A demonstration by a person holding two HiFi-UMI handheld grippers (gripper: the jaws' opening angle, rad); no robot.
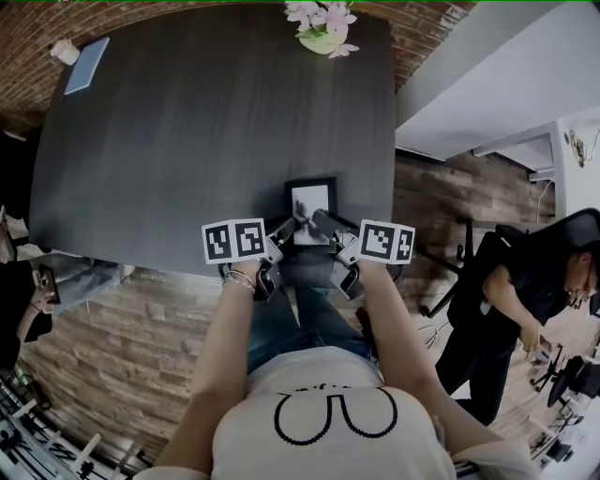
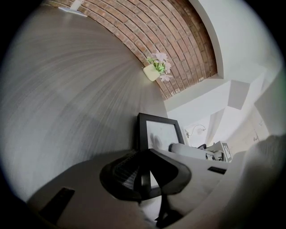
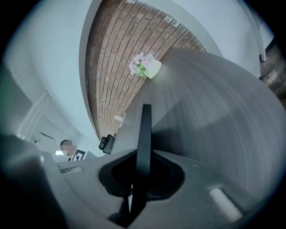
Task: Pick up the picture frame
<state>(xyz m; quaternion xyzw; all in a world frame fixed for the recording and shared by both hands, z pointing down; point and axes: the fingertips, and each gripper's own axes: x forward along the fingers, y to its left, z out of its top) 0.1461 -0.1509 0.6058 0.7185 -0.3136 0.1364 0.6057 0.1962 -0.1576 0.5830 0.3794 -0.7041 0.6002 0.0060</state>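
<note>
A black picture frame (image 1: 310,199) with a pale print stands by the near edge of the dark table (image 1: 187,141). My left gripper (image 1: 284,230) is shut on its near left part; in the left gripper view the frame (image 2: 158,134) runs down between the jaws of that gripper (image 2: 145,179). My right gripper (image 1: 326,225) is shut on the near right part. In the right gripper view the frame (image 3: 144,134) shows edge-on, clamped in that gripper (image 3: 142,179). The frame's lower edge is hidden by both grippers.
A pot of pink flowers (image 1: 323,26) sits at the table's far edge. A flat blue-and-white item (image 1: 86,64) lies at the far left corner. A person in black (image 1: 525,300) bends over to the right of the table, beside a dark chair (image 1: 581,230).
</note>
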